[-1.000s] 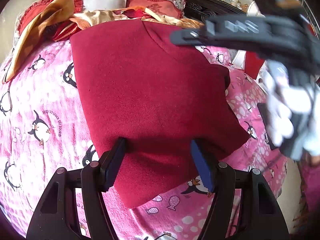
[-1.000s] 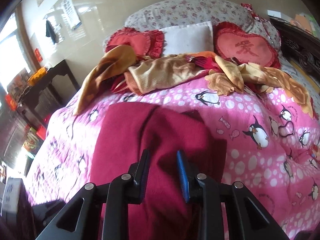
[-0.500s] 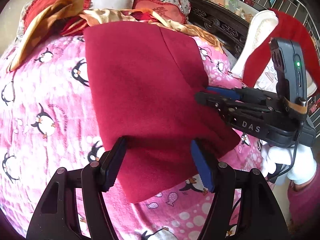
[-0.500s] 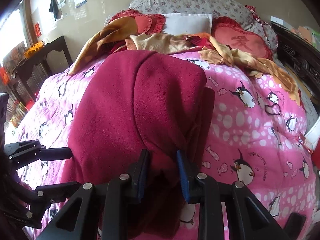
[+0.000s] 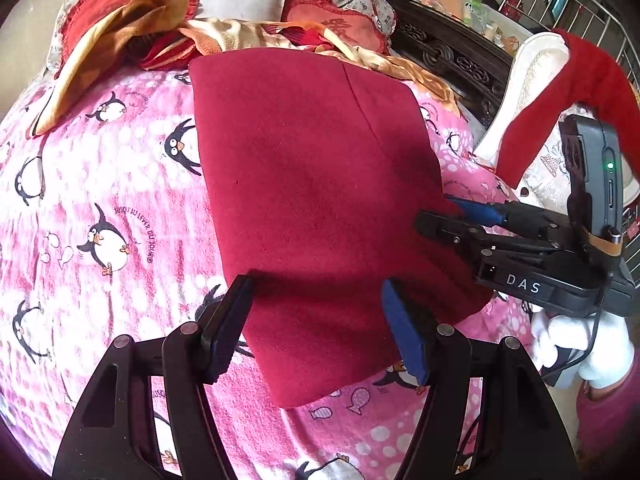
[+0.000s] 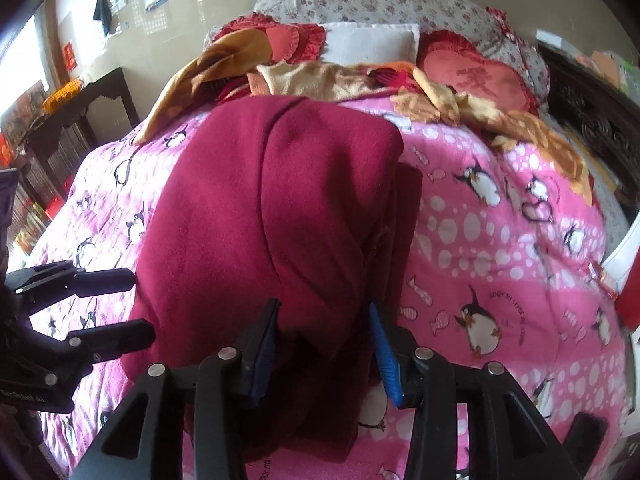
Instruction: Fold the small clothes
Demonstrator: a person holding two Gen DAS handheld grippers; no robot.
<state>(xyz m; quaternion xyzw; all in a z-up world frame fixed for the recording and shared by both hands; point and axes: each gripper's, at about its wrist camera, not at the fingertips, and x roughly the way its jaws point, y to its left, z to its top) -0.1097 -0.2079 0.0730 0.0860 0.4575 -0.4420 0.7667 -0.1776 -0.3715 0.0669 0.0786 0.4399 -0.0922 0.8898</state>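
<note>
A dark red garment lies folded on the pink penguin bedspread. It also shows in the right wrist view, bunched up at its near edge. My left gripper is open and empty just above the garment's near edge. My right gripper is open, with the garment's near fold lying loosely between its jaws. The right gripper shows in the left wrist view at the garment's right edge. The left gripper shows in the right wrist view at the garment's left edge.
A pile of orange and cream clothes and red heart cushions lie at the head of the bed. A dark carved bed frame runs along the right. A red cloth hangs over a white chair to the right.
My right gripper has widened from nearly closed to open, letting go of the garment's fold. The garment has settled lower on the bed. My left gripper stays open in place.
</note>
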